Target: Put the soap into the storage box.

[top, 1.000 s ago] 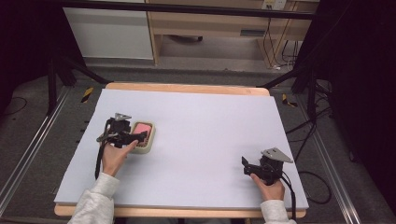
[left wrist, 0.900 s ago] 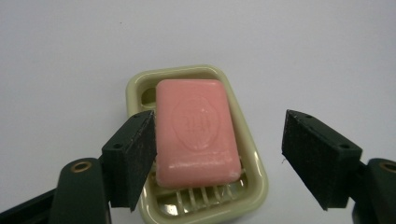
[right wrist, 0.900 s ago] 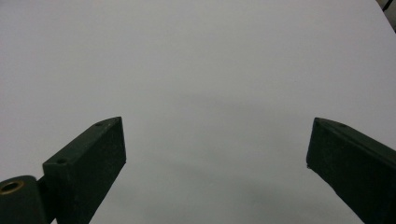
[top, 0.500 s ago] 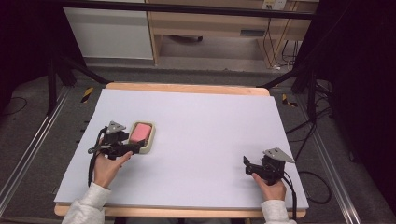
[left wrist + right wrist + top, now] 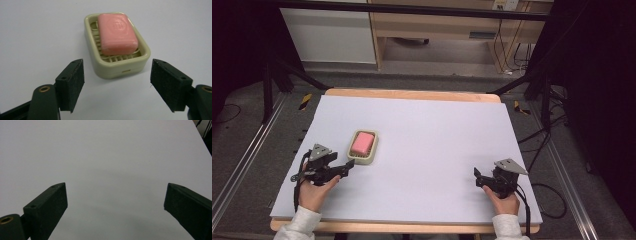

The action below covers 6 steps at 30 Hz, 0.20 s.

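Note:
A pink bar of soap [image 5: 362,143] lies in a pale green soap dish [image 5: 371,156] on the left half of the white table. My left gripper [image 5: 347,167] sits just short of the dish's near-left corner, open and holding nothing. In the left gripper view the soap [image 5: 117,33] rests on the slatted dish [image 5: 120,67], a little beyond my left gripper [image 5: 116,83], whose pads [image 5: 72,83] stand wide apart. Near the front right of the table, my right gripper [image 5: 477,176] is open over bare table. The right gripper view has my right gripper [image 5: 116,205] with nothing between its jaws.
The white sheet [image 5: 427,130] covers a wooden table [image 5: 412,94] whose back edge shows. Metal rails run along the floor on both sides, with cables [image 5: 537,145] at the right. A wooden cabinet [image 5: 437,30] stands behind the table.
My left gripper has drawn back from the soap dish toward the near-left, leaving the dish and soap in place. The right gripper has barely moved.

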Available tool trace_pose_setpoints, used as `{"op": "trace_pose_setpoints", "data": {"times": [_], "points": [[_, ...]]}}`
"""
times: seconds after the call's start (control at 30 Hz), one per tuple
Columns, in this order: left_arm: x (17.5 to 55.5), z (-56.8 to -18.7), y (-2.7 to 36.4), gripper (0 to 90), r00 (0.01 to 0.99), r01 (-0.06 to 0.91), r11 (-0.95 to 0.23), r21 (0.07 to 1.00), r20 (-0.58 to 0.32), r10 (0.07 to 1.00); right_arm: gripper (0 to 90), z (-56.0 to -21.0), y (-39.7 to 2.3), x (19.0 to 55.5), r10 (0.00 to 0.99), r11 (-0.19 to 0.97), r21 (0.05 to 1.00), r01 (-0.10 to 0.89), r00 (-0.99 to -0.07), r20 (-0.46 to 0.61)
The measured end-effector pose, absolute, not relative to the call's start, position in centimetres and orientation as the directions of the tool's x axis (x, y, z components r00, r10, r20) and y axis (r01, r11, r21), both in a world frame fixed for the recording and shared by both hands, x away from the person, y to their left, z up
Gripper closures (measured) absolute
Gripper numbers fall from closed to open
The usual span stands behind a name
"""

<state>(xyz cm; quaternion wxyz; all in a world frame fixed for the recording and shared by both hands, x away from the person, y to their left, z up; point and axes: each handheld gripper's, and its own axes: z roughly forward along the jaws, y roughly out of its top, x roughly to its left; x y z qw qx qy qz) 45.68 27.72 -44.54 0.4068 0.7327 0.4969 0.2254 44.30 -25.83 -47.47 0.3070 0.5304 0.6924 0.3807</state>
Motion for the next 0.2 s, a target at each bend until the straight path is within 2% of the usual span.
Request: {"op": "trace_pose_setpoints", "data": {"times": [0.2], "points": [[44.5,-45.2,30.1,25.5,0.352,0.563,-0.144,0.814,-0.079,0.933,5.3,-47.5,-26.0,44.3,0.969,0.152,0.849,0.507,-0.246,-0.026]]}}
